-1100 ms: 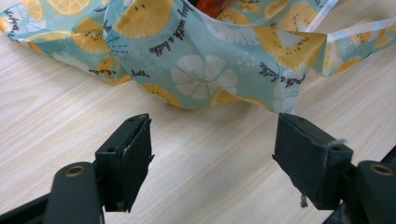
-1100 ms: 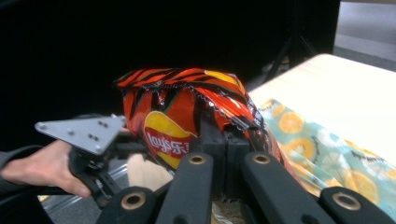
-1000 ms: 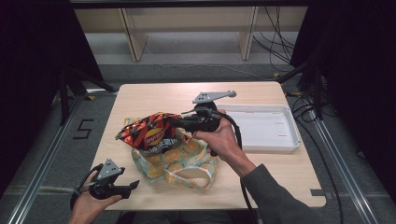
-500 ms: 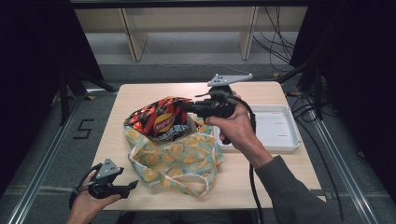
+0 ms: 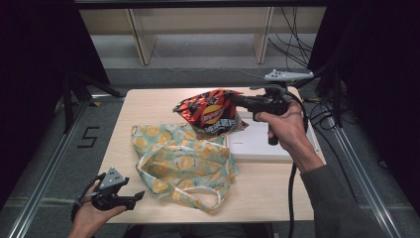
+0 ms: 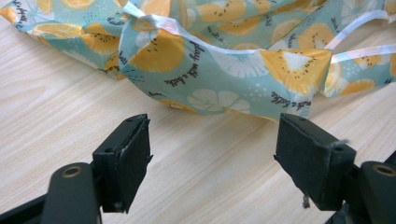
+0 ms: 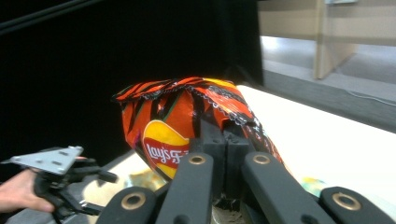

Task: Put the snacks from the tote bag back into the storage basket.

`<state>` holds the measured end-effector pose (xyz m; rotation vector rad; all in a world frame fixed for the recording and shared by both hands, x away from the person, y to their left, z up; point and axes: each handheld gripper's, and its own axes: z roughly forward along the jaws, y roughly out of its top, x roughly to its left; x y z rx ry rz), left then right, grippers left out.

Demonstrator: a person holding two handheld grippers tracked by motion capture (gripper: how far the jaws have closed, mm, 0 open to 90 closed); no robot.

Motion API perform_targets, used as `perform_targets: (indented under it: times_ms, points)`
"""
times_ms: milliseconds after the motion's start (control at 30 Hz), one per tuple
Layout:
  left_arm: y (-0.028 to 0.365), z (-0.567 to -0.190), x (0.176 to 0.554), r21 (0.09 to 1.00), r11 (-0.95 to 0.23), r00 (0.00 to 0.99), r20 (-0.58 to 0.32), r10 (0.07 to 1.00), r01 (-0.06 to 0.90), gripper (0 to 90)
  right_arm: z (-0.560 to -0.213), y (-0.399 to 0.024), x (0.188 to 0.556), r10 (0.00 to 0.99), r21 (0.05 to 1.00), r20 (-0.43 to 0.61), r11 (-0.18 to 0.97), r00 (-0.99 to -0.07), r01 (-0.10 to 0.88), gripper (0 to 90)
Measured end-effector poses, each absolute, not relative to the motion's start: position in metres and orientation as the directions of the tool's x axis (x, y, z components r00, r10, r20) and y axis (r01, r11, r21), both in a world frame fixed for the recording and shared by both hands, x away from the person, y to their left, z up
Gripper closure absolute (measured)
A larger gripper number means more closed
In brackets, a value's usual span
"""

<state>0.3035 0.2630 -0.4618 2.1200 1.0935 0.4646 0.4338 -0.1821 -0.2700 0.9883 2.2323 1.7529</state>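
The bag of crisps (image 5: 212,115) is out of the fruit-print cloth bag (image 5: 184,166) and held in the air above the far right part of the table (image 5: 148,106), just over the near-left corner of the white tray (image 5: 257,146); judged from that, the taking-out is done and what is left is to set the packet down, most likely in the tray, though the pictures do not settle where it is meant to go. The cloth bag lies slack and crumpled in the middle of the table, its mouth and white-edged handles spread toward the near edge, and nothing inside it can be made out from above. The right hand-held gripper (image 5: 238,101) is clamped on the packet: in the right gripper view its two black jaws stand pressed together with the crimped edge of the orange-and-black foil (image 7: 187,116) pinched between them. The right forearm reaches up from the near right corner, the fist wrapped round the grip, the tool lying roughly level and pointing left across the table. The left hand-held gripper (image 5: 130,198) rests low at the near left edge, jaws spread wide and gripping nothing; in the left gripper view they frame bare wood, with the folded hem of the cloth bag (image 6: 224,70) just beyond the tips and apart from them.
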Motion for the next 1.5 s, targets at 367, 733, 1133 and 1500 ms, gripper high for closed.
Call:
perform_targets:
  times_ms: [367,733,1133,1500]
  points:
    - [0.264,-0.462,0.304,0.723,-0.408,0.590,0.000,0.808,0.558,26.0,-0.300,-0.248,0.445,0.693,0.878,0.313,0.051,-0.650,0.477,90.0]
    - [0.264,-0.462,0.305,0.713,-0.415,0.592,-0.001,0.806,0.565,25.9,-0.327,-0.270,0.445,0.721,0.847,0.353,0.025,-0.597,0.531,90.0]
    - [0.262,-0.463,0.305,0.703,-0.432,0.605,0.003,0.796,0.565,25.9,-0.349,-0.271,0.443,0.719,0.838,0.370,0.016,-0.589,0.545,90.0]
    - [0.262,-0.463,0.306,0.698,-0.442,0.611,0.008,0.792,0.563,25.9,-0.357,-0.273,0.438,0.707,0.817,0.416,-0.015,-0.572,0.576,90.0]
